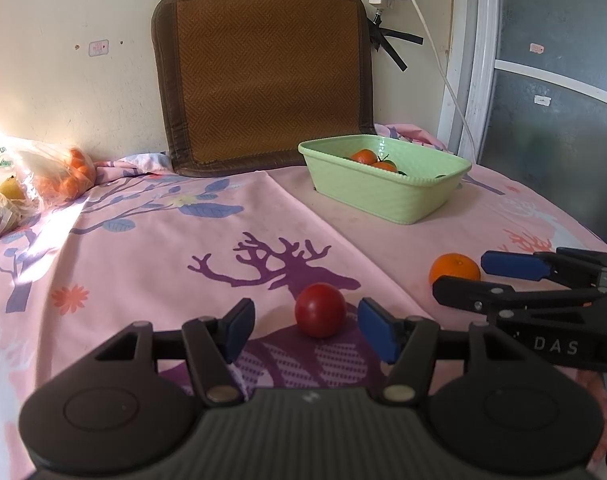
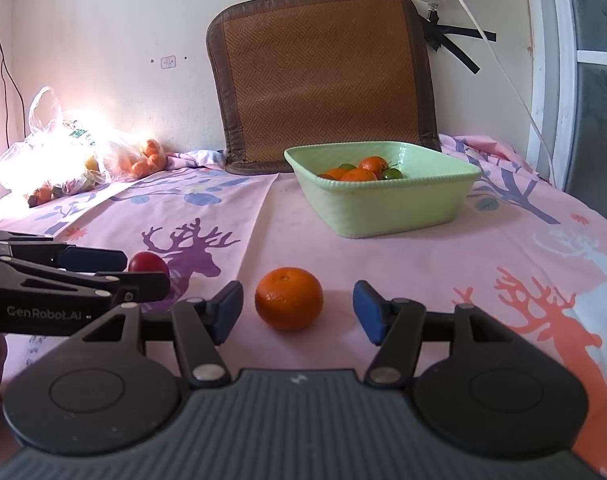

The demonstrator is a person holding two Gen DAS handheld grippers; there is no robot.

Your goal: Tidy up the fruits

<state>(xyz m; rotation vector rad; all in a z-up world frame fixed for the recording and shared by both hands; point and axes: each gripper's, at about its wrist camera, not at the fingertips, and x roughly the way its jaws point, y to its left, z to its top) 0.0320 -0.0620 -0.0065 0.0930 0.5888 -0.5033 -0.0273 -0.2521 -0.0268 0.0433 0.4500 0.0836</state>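
We hold the left gripper (image 1: 305,330) with jaws apart around a red tomato (image 1: 320,310), pads not touching it. The right gripper (image 2: 297,309) likewise stands apart around a mandarin (image 2: 289,298). Both fruits lie on the pink tablecloth (image 2: 403,264) near its front edge; the green basin (image 2: 387,204) behind holds perhaps five fruits.

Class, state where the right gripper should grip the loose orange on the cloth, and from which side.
Grip the orange across its widest middle, left and right flanks. Approach from the near side, low: it sits stem-up between the right gripper's open pads, clear of the basin.
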